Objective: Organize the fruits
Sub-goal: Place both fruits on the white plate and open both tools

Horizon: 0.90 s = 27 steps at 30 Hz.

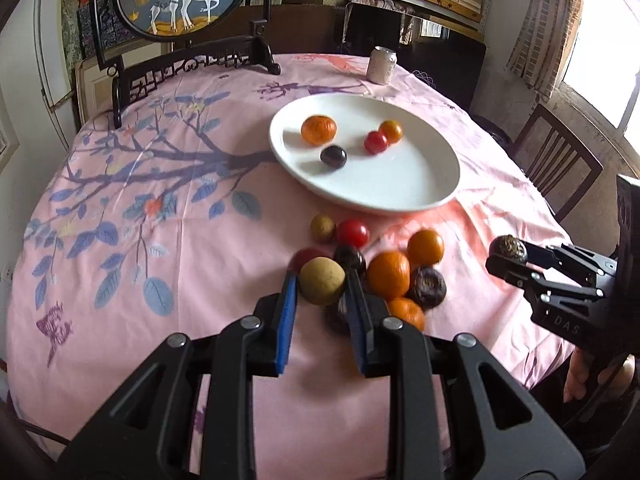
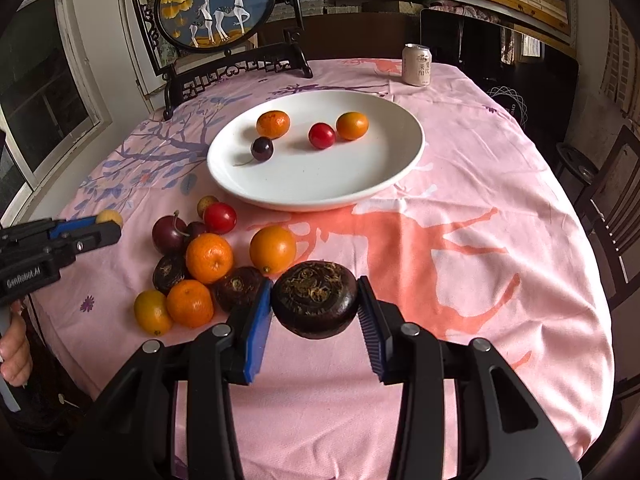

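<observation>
While both tongs carry fruit above the heap, the risk lies in the trip to the plate [image 2: 404, 152]. The left tongs [image 1: 322, 286] clamp a tan longan [image 1: 322, 286]; the right tongs [image 2: 315, 300] pinch a dark water chestnut [image 2: 315, 298] across its flat, wide body. The longan is round and smooth, gripped near the pad tips, so I judge a jolt could squirt it out onto the surface [image 2: 480, 240], where it could roll off the edge. On the plate, a mandarin [image 2: 273, 124], cherry [image 2: 262, 149], tomato [image 2: 321, 135] and kumquat [image 2: 352, 125] lie loose; a dropped fruit could scatter them. Both tongs heading there together could also collide.
</observation>
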### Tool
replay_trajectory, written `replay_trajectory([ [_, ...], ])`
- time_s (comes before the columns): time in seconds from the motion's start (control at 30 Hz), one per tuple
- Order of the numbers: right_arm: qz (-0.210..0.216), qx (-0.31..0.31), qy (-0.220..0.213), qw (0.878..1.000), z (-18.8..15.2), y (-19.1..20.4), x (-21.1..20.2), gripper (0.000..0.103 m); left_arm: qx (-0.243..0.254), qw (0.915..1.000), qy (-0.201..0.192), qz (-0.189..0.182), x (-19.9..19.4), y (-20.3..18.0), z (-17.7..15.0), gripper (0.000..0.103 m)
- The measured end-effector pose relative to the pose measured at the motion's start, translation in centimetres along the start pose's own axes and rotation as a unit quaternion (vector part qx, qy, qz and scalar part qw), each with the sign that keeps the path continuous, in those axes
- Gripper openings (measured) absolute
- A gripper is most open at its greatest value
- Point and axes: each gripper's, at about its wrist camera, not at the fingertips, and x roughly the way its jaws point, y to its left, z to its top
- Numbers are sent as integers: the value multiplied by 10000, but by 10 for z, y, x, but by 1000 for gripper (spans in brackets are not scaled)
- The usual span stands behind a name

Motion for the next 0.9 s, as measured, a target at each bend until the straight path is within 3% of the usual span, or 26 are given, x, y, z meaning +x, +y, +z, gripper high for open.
replay_trajectory([
  [0.17, 24, -139, -204, 9997, 53, -11, 7, 42, 124, 9996, -89, 244, 26, -2, 89, 24],
  [0.33, -29, -263, -294, 9992, 112, -24, 45, 42, 107, 9995, 112, 269, 91, -15, 160, 24],
  [0.53, -163, -380, 316, 9986, 133, -38, 114, 42, 45, 9978, 648, 124, 171, -33, 183, 25],
  [0.8, 18, -252, 530, 9983, 132, -49, 144, 42, 39, 9959, 894, 88, 209, -39, 188, 26],
  [0.83, 22, -266, 524, 9983, 132, -49, 145, 43, 9, 9959, 904, 55, 209, -38, 189, 27],
  [0.87, 26, -283, 539, 9981, 132, -48, 146, 45, -8, 9959, 899, 24, 206, -36, 190, 38],
  [0.9, 12, -279, 540, 9982, 132, -48, 145, 54, -31, 9964, 848, 22, 201, -34, 191, 51],
])
